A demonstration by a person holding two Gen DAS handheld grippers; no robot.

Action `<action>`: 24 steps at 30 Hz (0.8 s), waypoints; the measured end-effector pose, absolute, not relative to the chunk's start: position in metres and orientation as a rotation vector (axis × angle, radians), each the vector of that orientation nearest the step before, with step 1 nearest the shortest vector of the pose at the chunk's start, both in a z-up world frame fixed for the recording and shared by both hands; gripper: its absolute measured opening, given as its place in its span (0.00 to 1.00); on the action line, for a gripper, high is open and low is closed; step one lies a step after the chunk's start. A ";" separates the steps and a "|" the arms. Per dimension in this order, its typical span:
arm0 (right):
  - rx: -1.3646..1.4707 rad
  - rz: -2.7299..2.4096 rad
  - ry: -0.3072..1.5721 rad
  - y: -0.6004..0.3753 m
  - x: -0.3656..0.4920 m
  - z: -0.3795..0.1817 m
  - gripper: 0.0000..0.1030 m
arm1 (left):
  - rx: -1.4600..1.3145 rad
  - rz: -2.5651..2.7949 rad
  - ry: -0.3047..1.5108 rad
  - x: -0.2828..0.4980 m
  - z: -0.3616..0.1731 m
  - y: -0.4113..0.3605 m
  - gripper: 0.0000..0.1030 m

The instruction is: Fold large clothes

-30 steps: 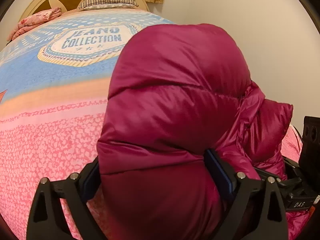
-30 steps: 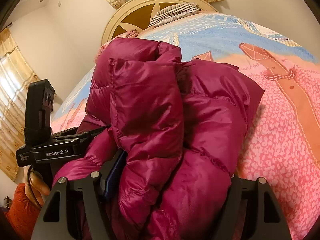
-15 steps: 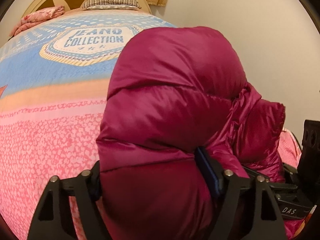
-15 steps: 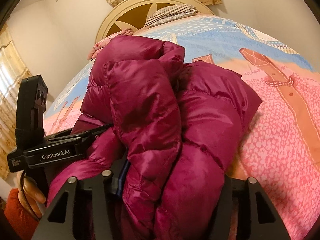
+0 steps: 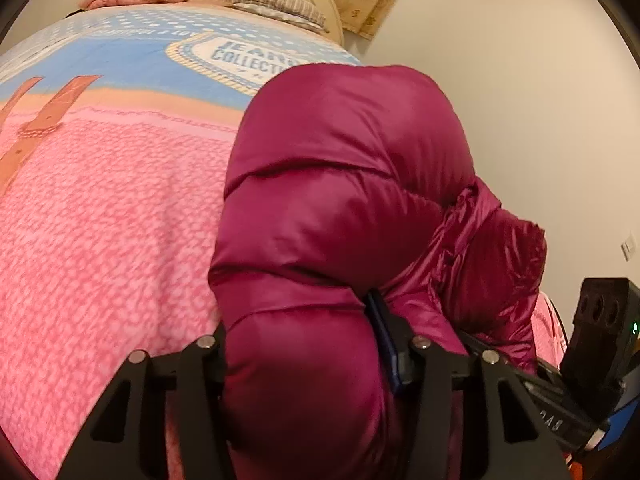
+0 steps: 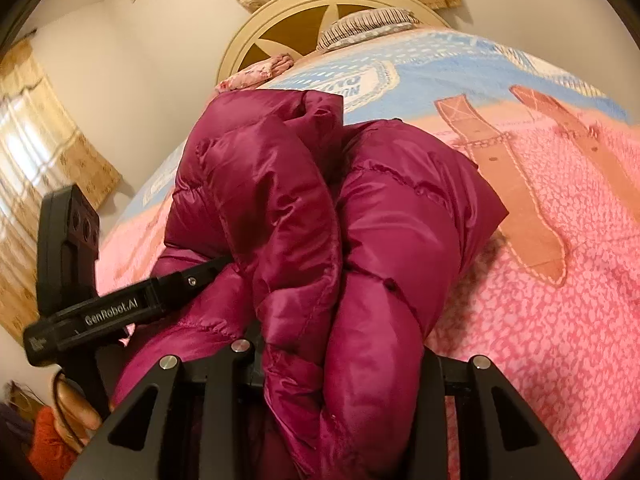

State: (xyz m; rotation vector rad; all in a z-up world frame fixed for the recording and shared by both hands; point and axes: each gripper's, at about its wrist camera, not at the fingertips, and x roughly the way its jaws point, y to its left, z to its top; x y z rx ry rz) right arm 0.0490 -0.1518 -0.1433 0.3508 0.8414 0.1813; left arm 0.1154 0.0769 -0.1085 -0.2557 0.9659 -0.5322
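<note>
The puffy magenta jacket (image 5: pixel 340 216) sits bunched into a thick roll on the pink and blue bedspread (image 5: pixel 104 220), near the side of the bed by the wall, with its bulk filling the space in front of both tools; the left gripper (image 5: pixel 304 360) has the padded roll between its fingers and its jaws are closing, now much narrower than a second ago, so the fabric bulges out above them; the right gripper (image 6: pixel 340 364) is also closing on a fold of the same jacket, its jaws pinching two puffed layers together where they stood wide a moment earlier; compared with the earlier views the bedspread's printed straps have slid into sight and the headboard (image 6: pixel 304 12) has shifted, so both hands have carried the bundle sideways across the bed; this looks like a late stage of folding, the jacket already doubled over and being squeezed flat and moved; down filling springs back, so the bundle may puff open once let go.
</note>
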 end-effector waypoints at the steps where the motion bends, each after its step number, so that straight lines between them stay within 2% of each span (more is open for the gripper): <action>1: 0.338 0.174 0.839 -0.149 0.047 -0.140 0.32 | -0.247 -0.527 0.964 0.112 -0.107 0.077 0.51; 6: 0.255 0.146 0.805 -0.136 0.034 -0.125 0.29 | -0.237 -0.516 0.953 0.100 -0.098 0.065 0.50; 24: 0.398 0.006 0.722 -0.214 -0.036 -0.105 0.28 | -0.171 -0.671 0.962 0.053 -0.074 -0.018 0.48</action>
